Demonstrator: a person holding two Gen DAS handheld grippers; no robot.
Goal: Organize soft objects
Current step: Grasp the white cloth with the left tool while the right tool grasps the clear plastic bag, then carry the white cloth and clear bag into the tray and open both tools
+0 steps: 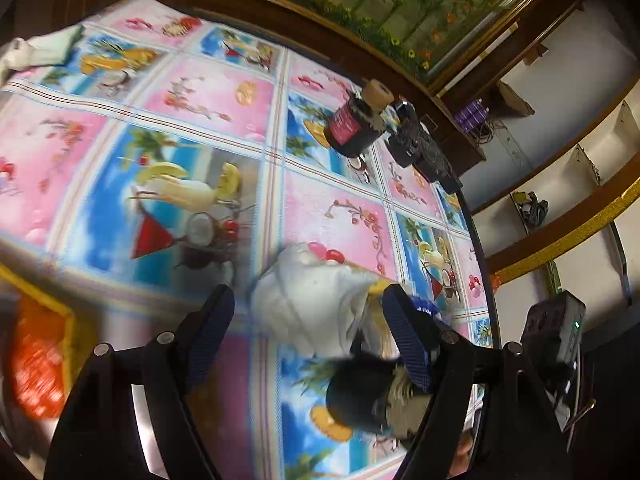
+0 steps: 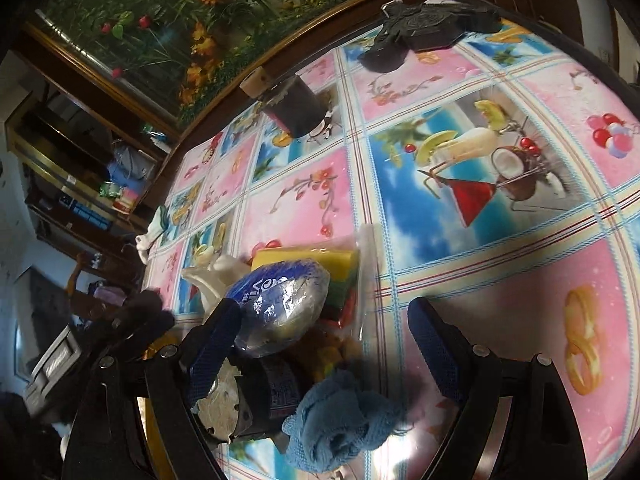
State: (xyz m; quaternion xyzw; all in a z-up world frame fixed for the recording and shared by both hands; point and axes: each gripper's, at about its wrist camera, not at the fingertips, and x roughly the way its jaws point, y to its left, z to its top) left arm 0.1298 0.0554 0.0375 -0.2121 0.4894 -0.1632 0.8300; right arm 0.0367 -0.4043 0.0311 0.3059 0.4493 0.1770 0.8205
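A crumpled white cloth (image 1: 316,300) lies on the patterned tablecloth (image 1: 192,92) between the fingertips of my left gripper (image 1: 308,296), whose jaws stand open around it. A black round thing (image 1: 356,396) sits by its right finger. In the right wrist view a pile lies between the open jaws of my right gripper (image 2: 324,312): a blue-wrapped oval pack (image 2: 280,304), yellow and green sponges (image 2: 316,260), a blue towel (image 2: 340,424) and a black cylinder on its side (image 2: 264,396). The pack lies close against the left finger. The white cloth (image 2: 212,276) shows behind the pile.
A dark jar (image 1: 352,128) with a tan tape roll (image 1: 376,92) and a black device (image 1: 420,148) stand near the table's far edge. A white and green cloth (image 1: 36,48) lies at the far left corner. An orange blurred thing (image 1: 40,360) sits at the near left.
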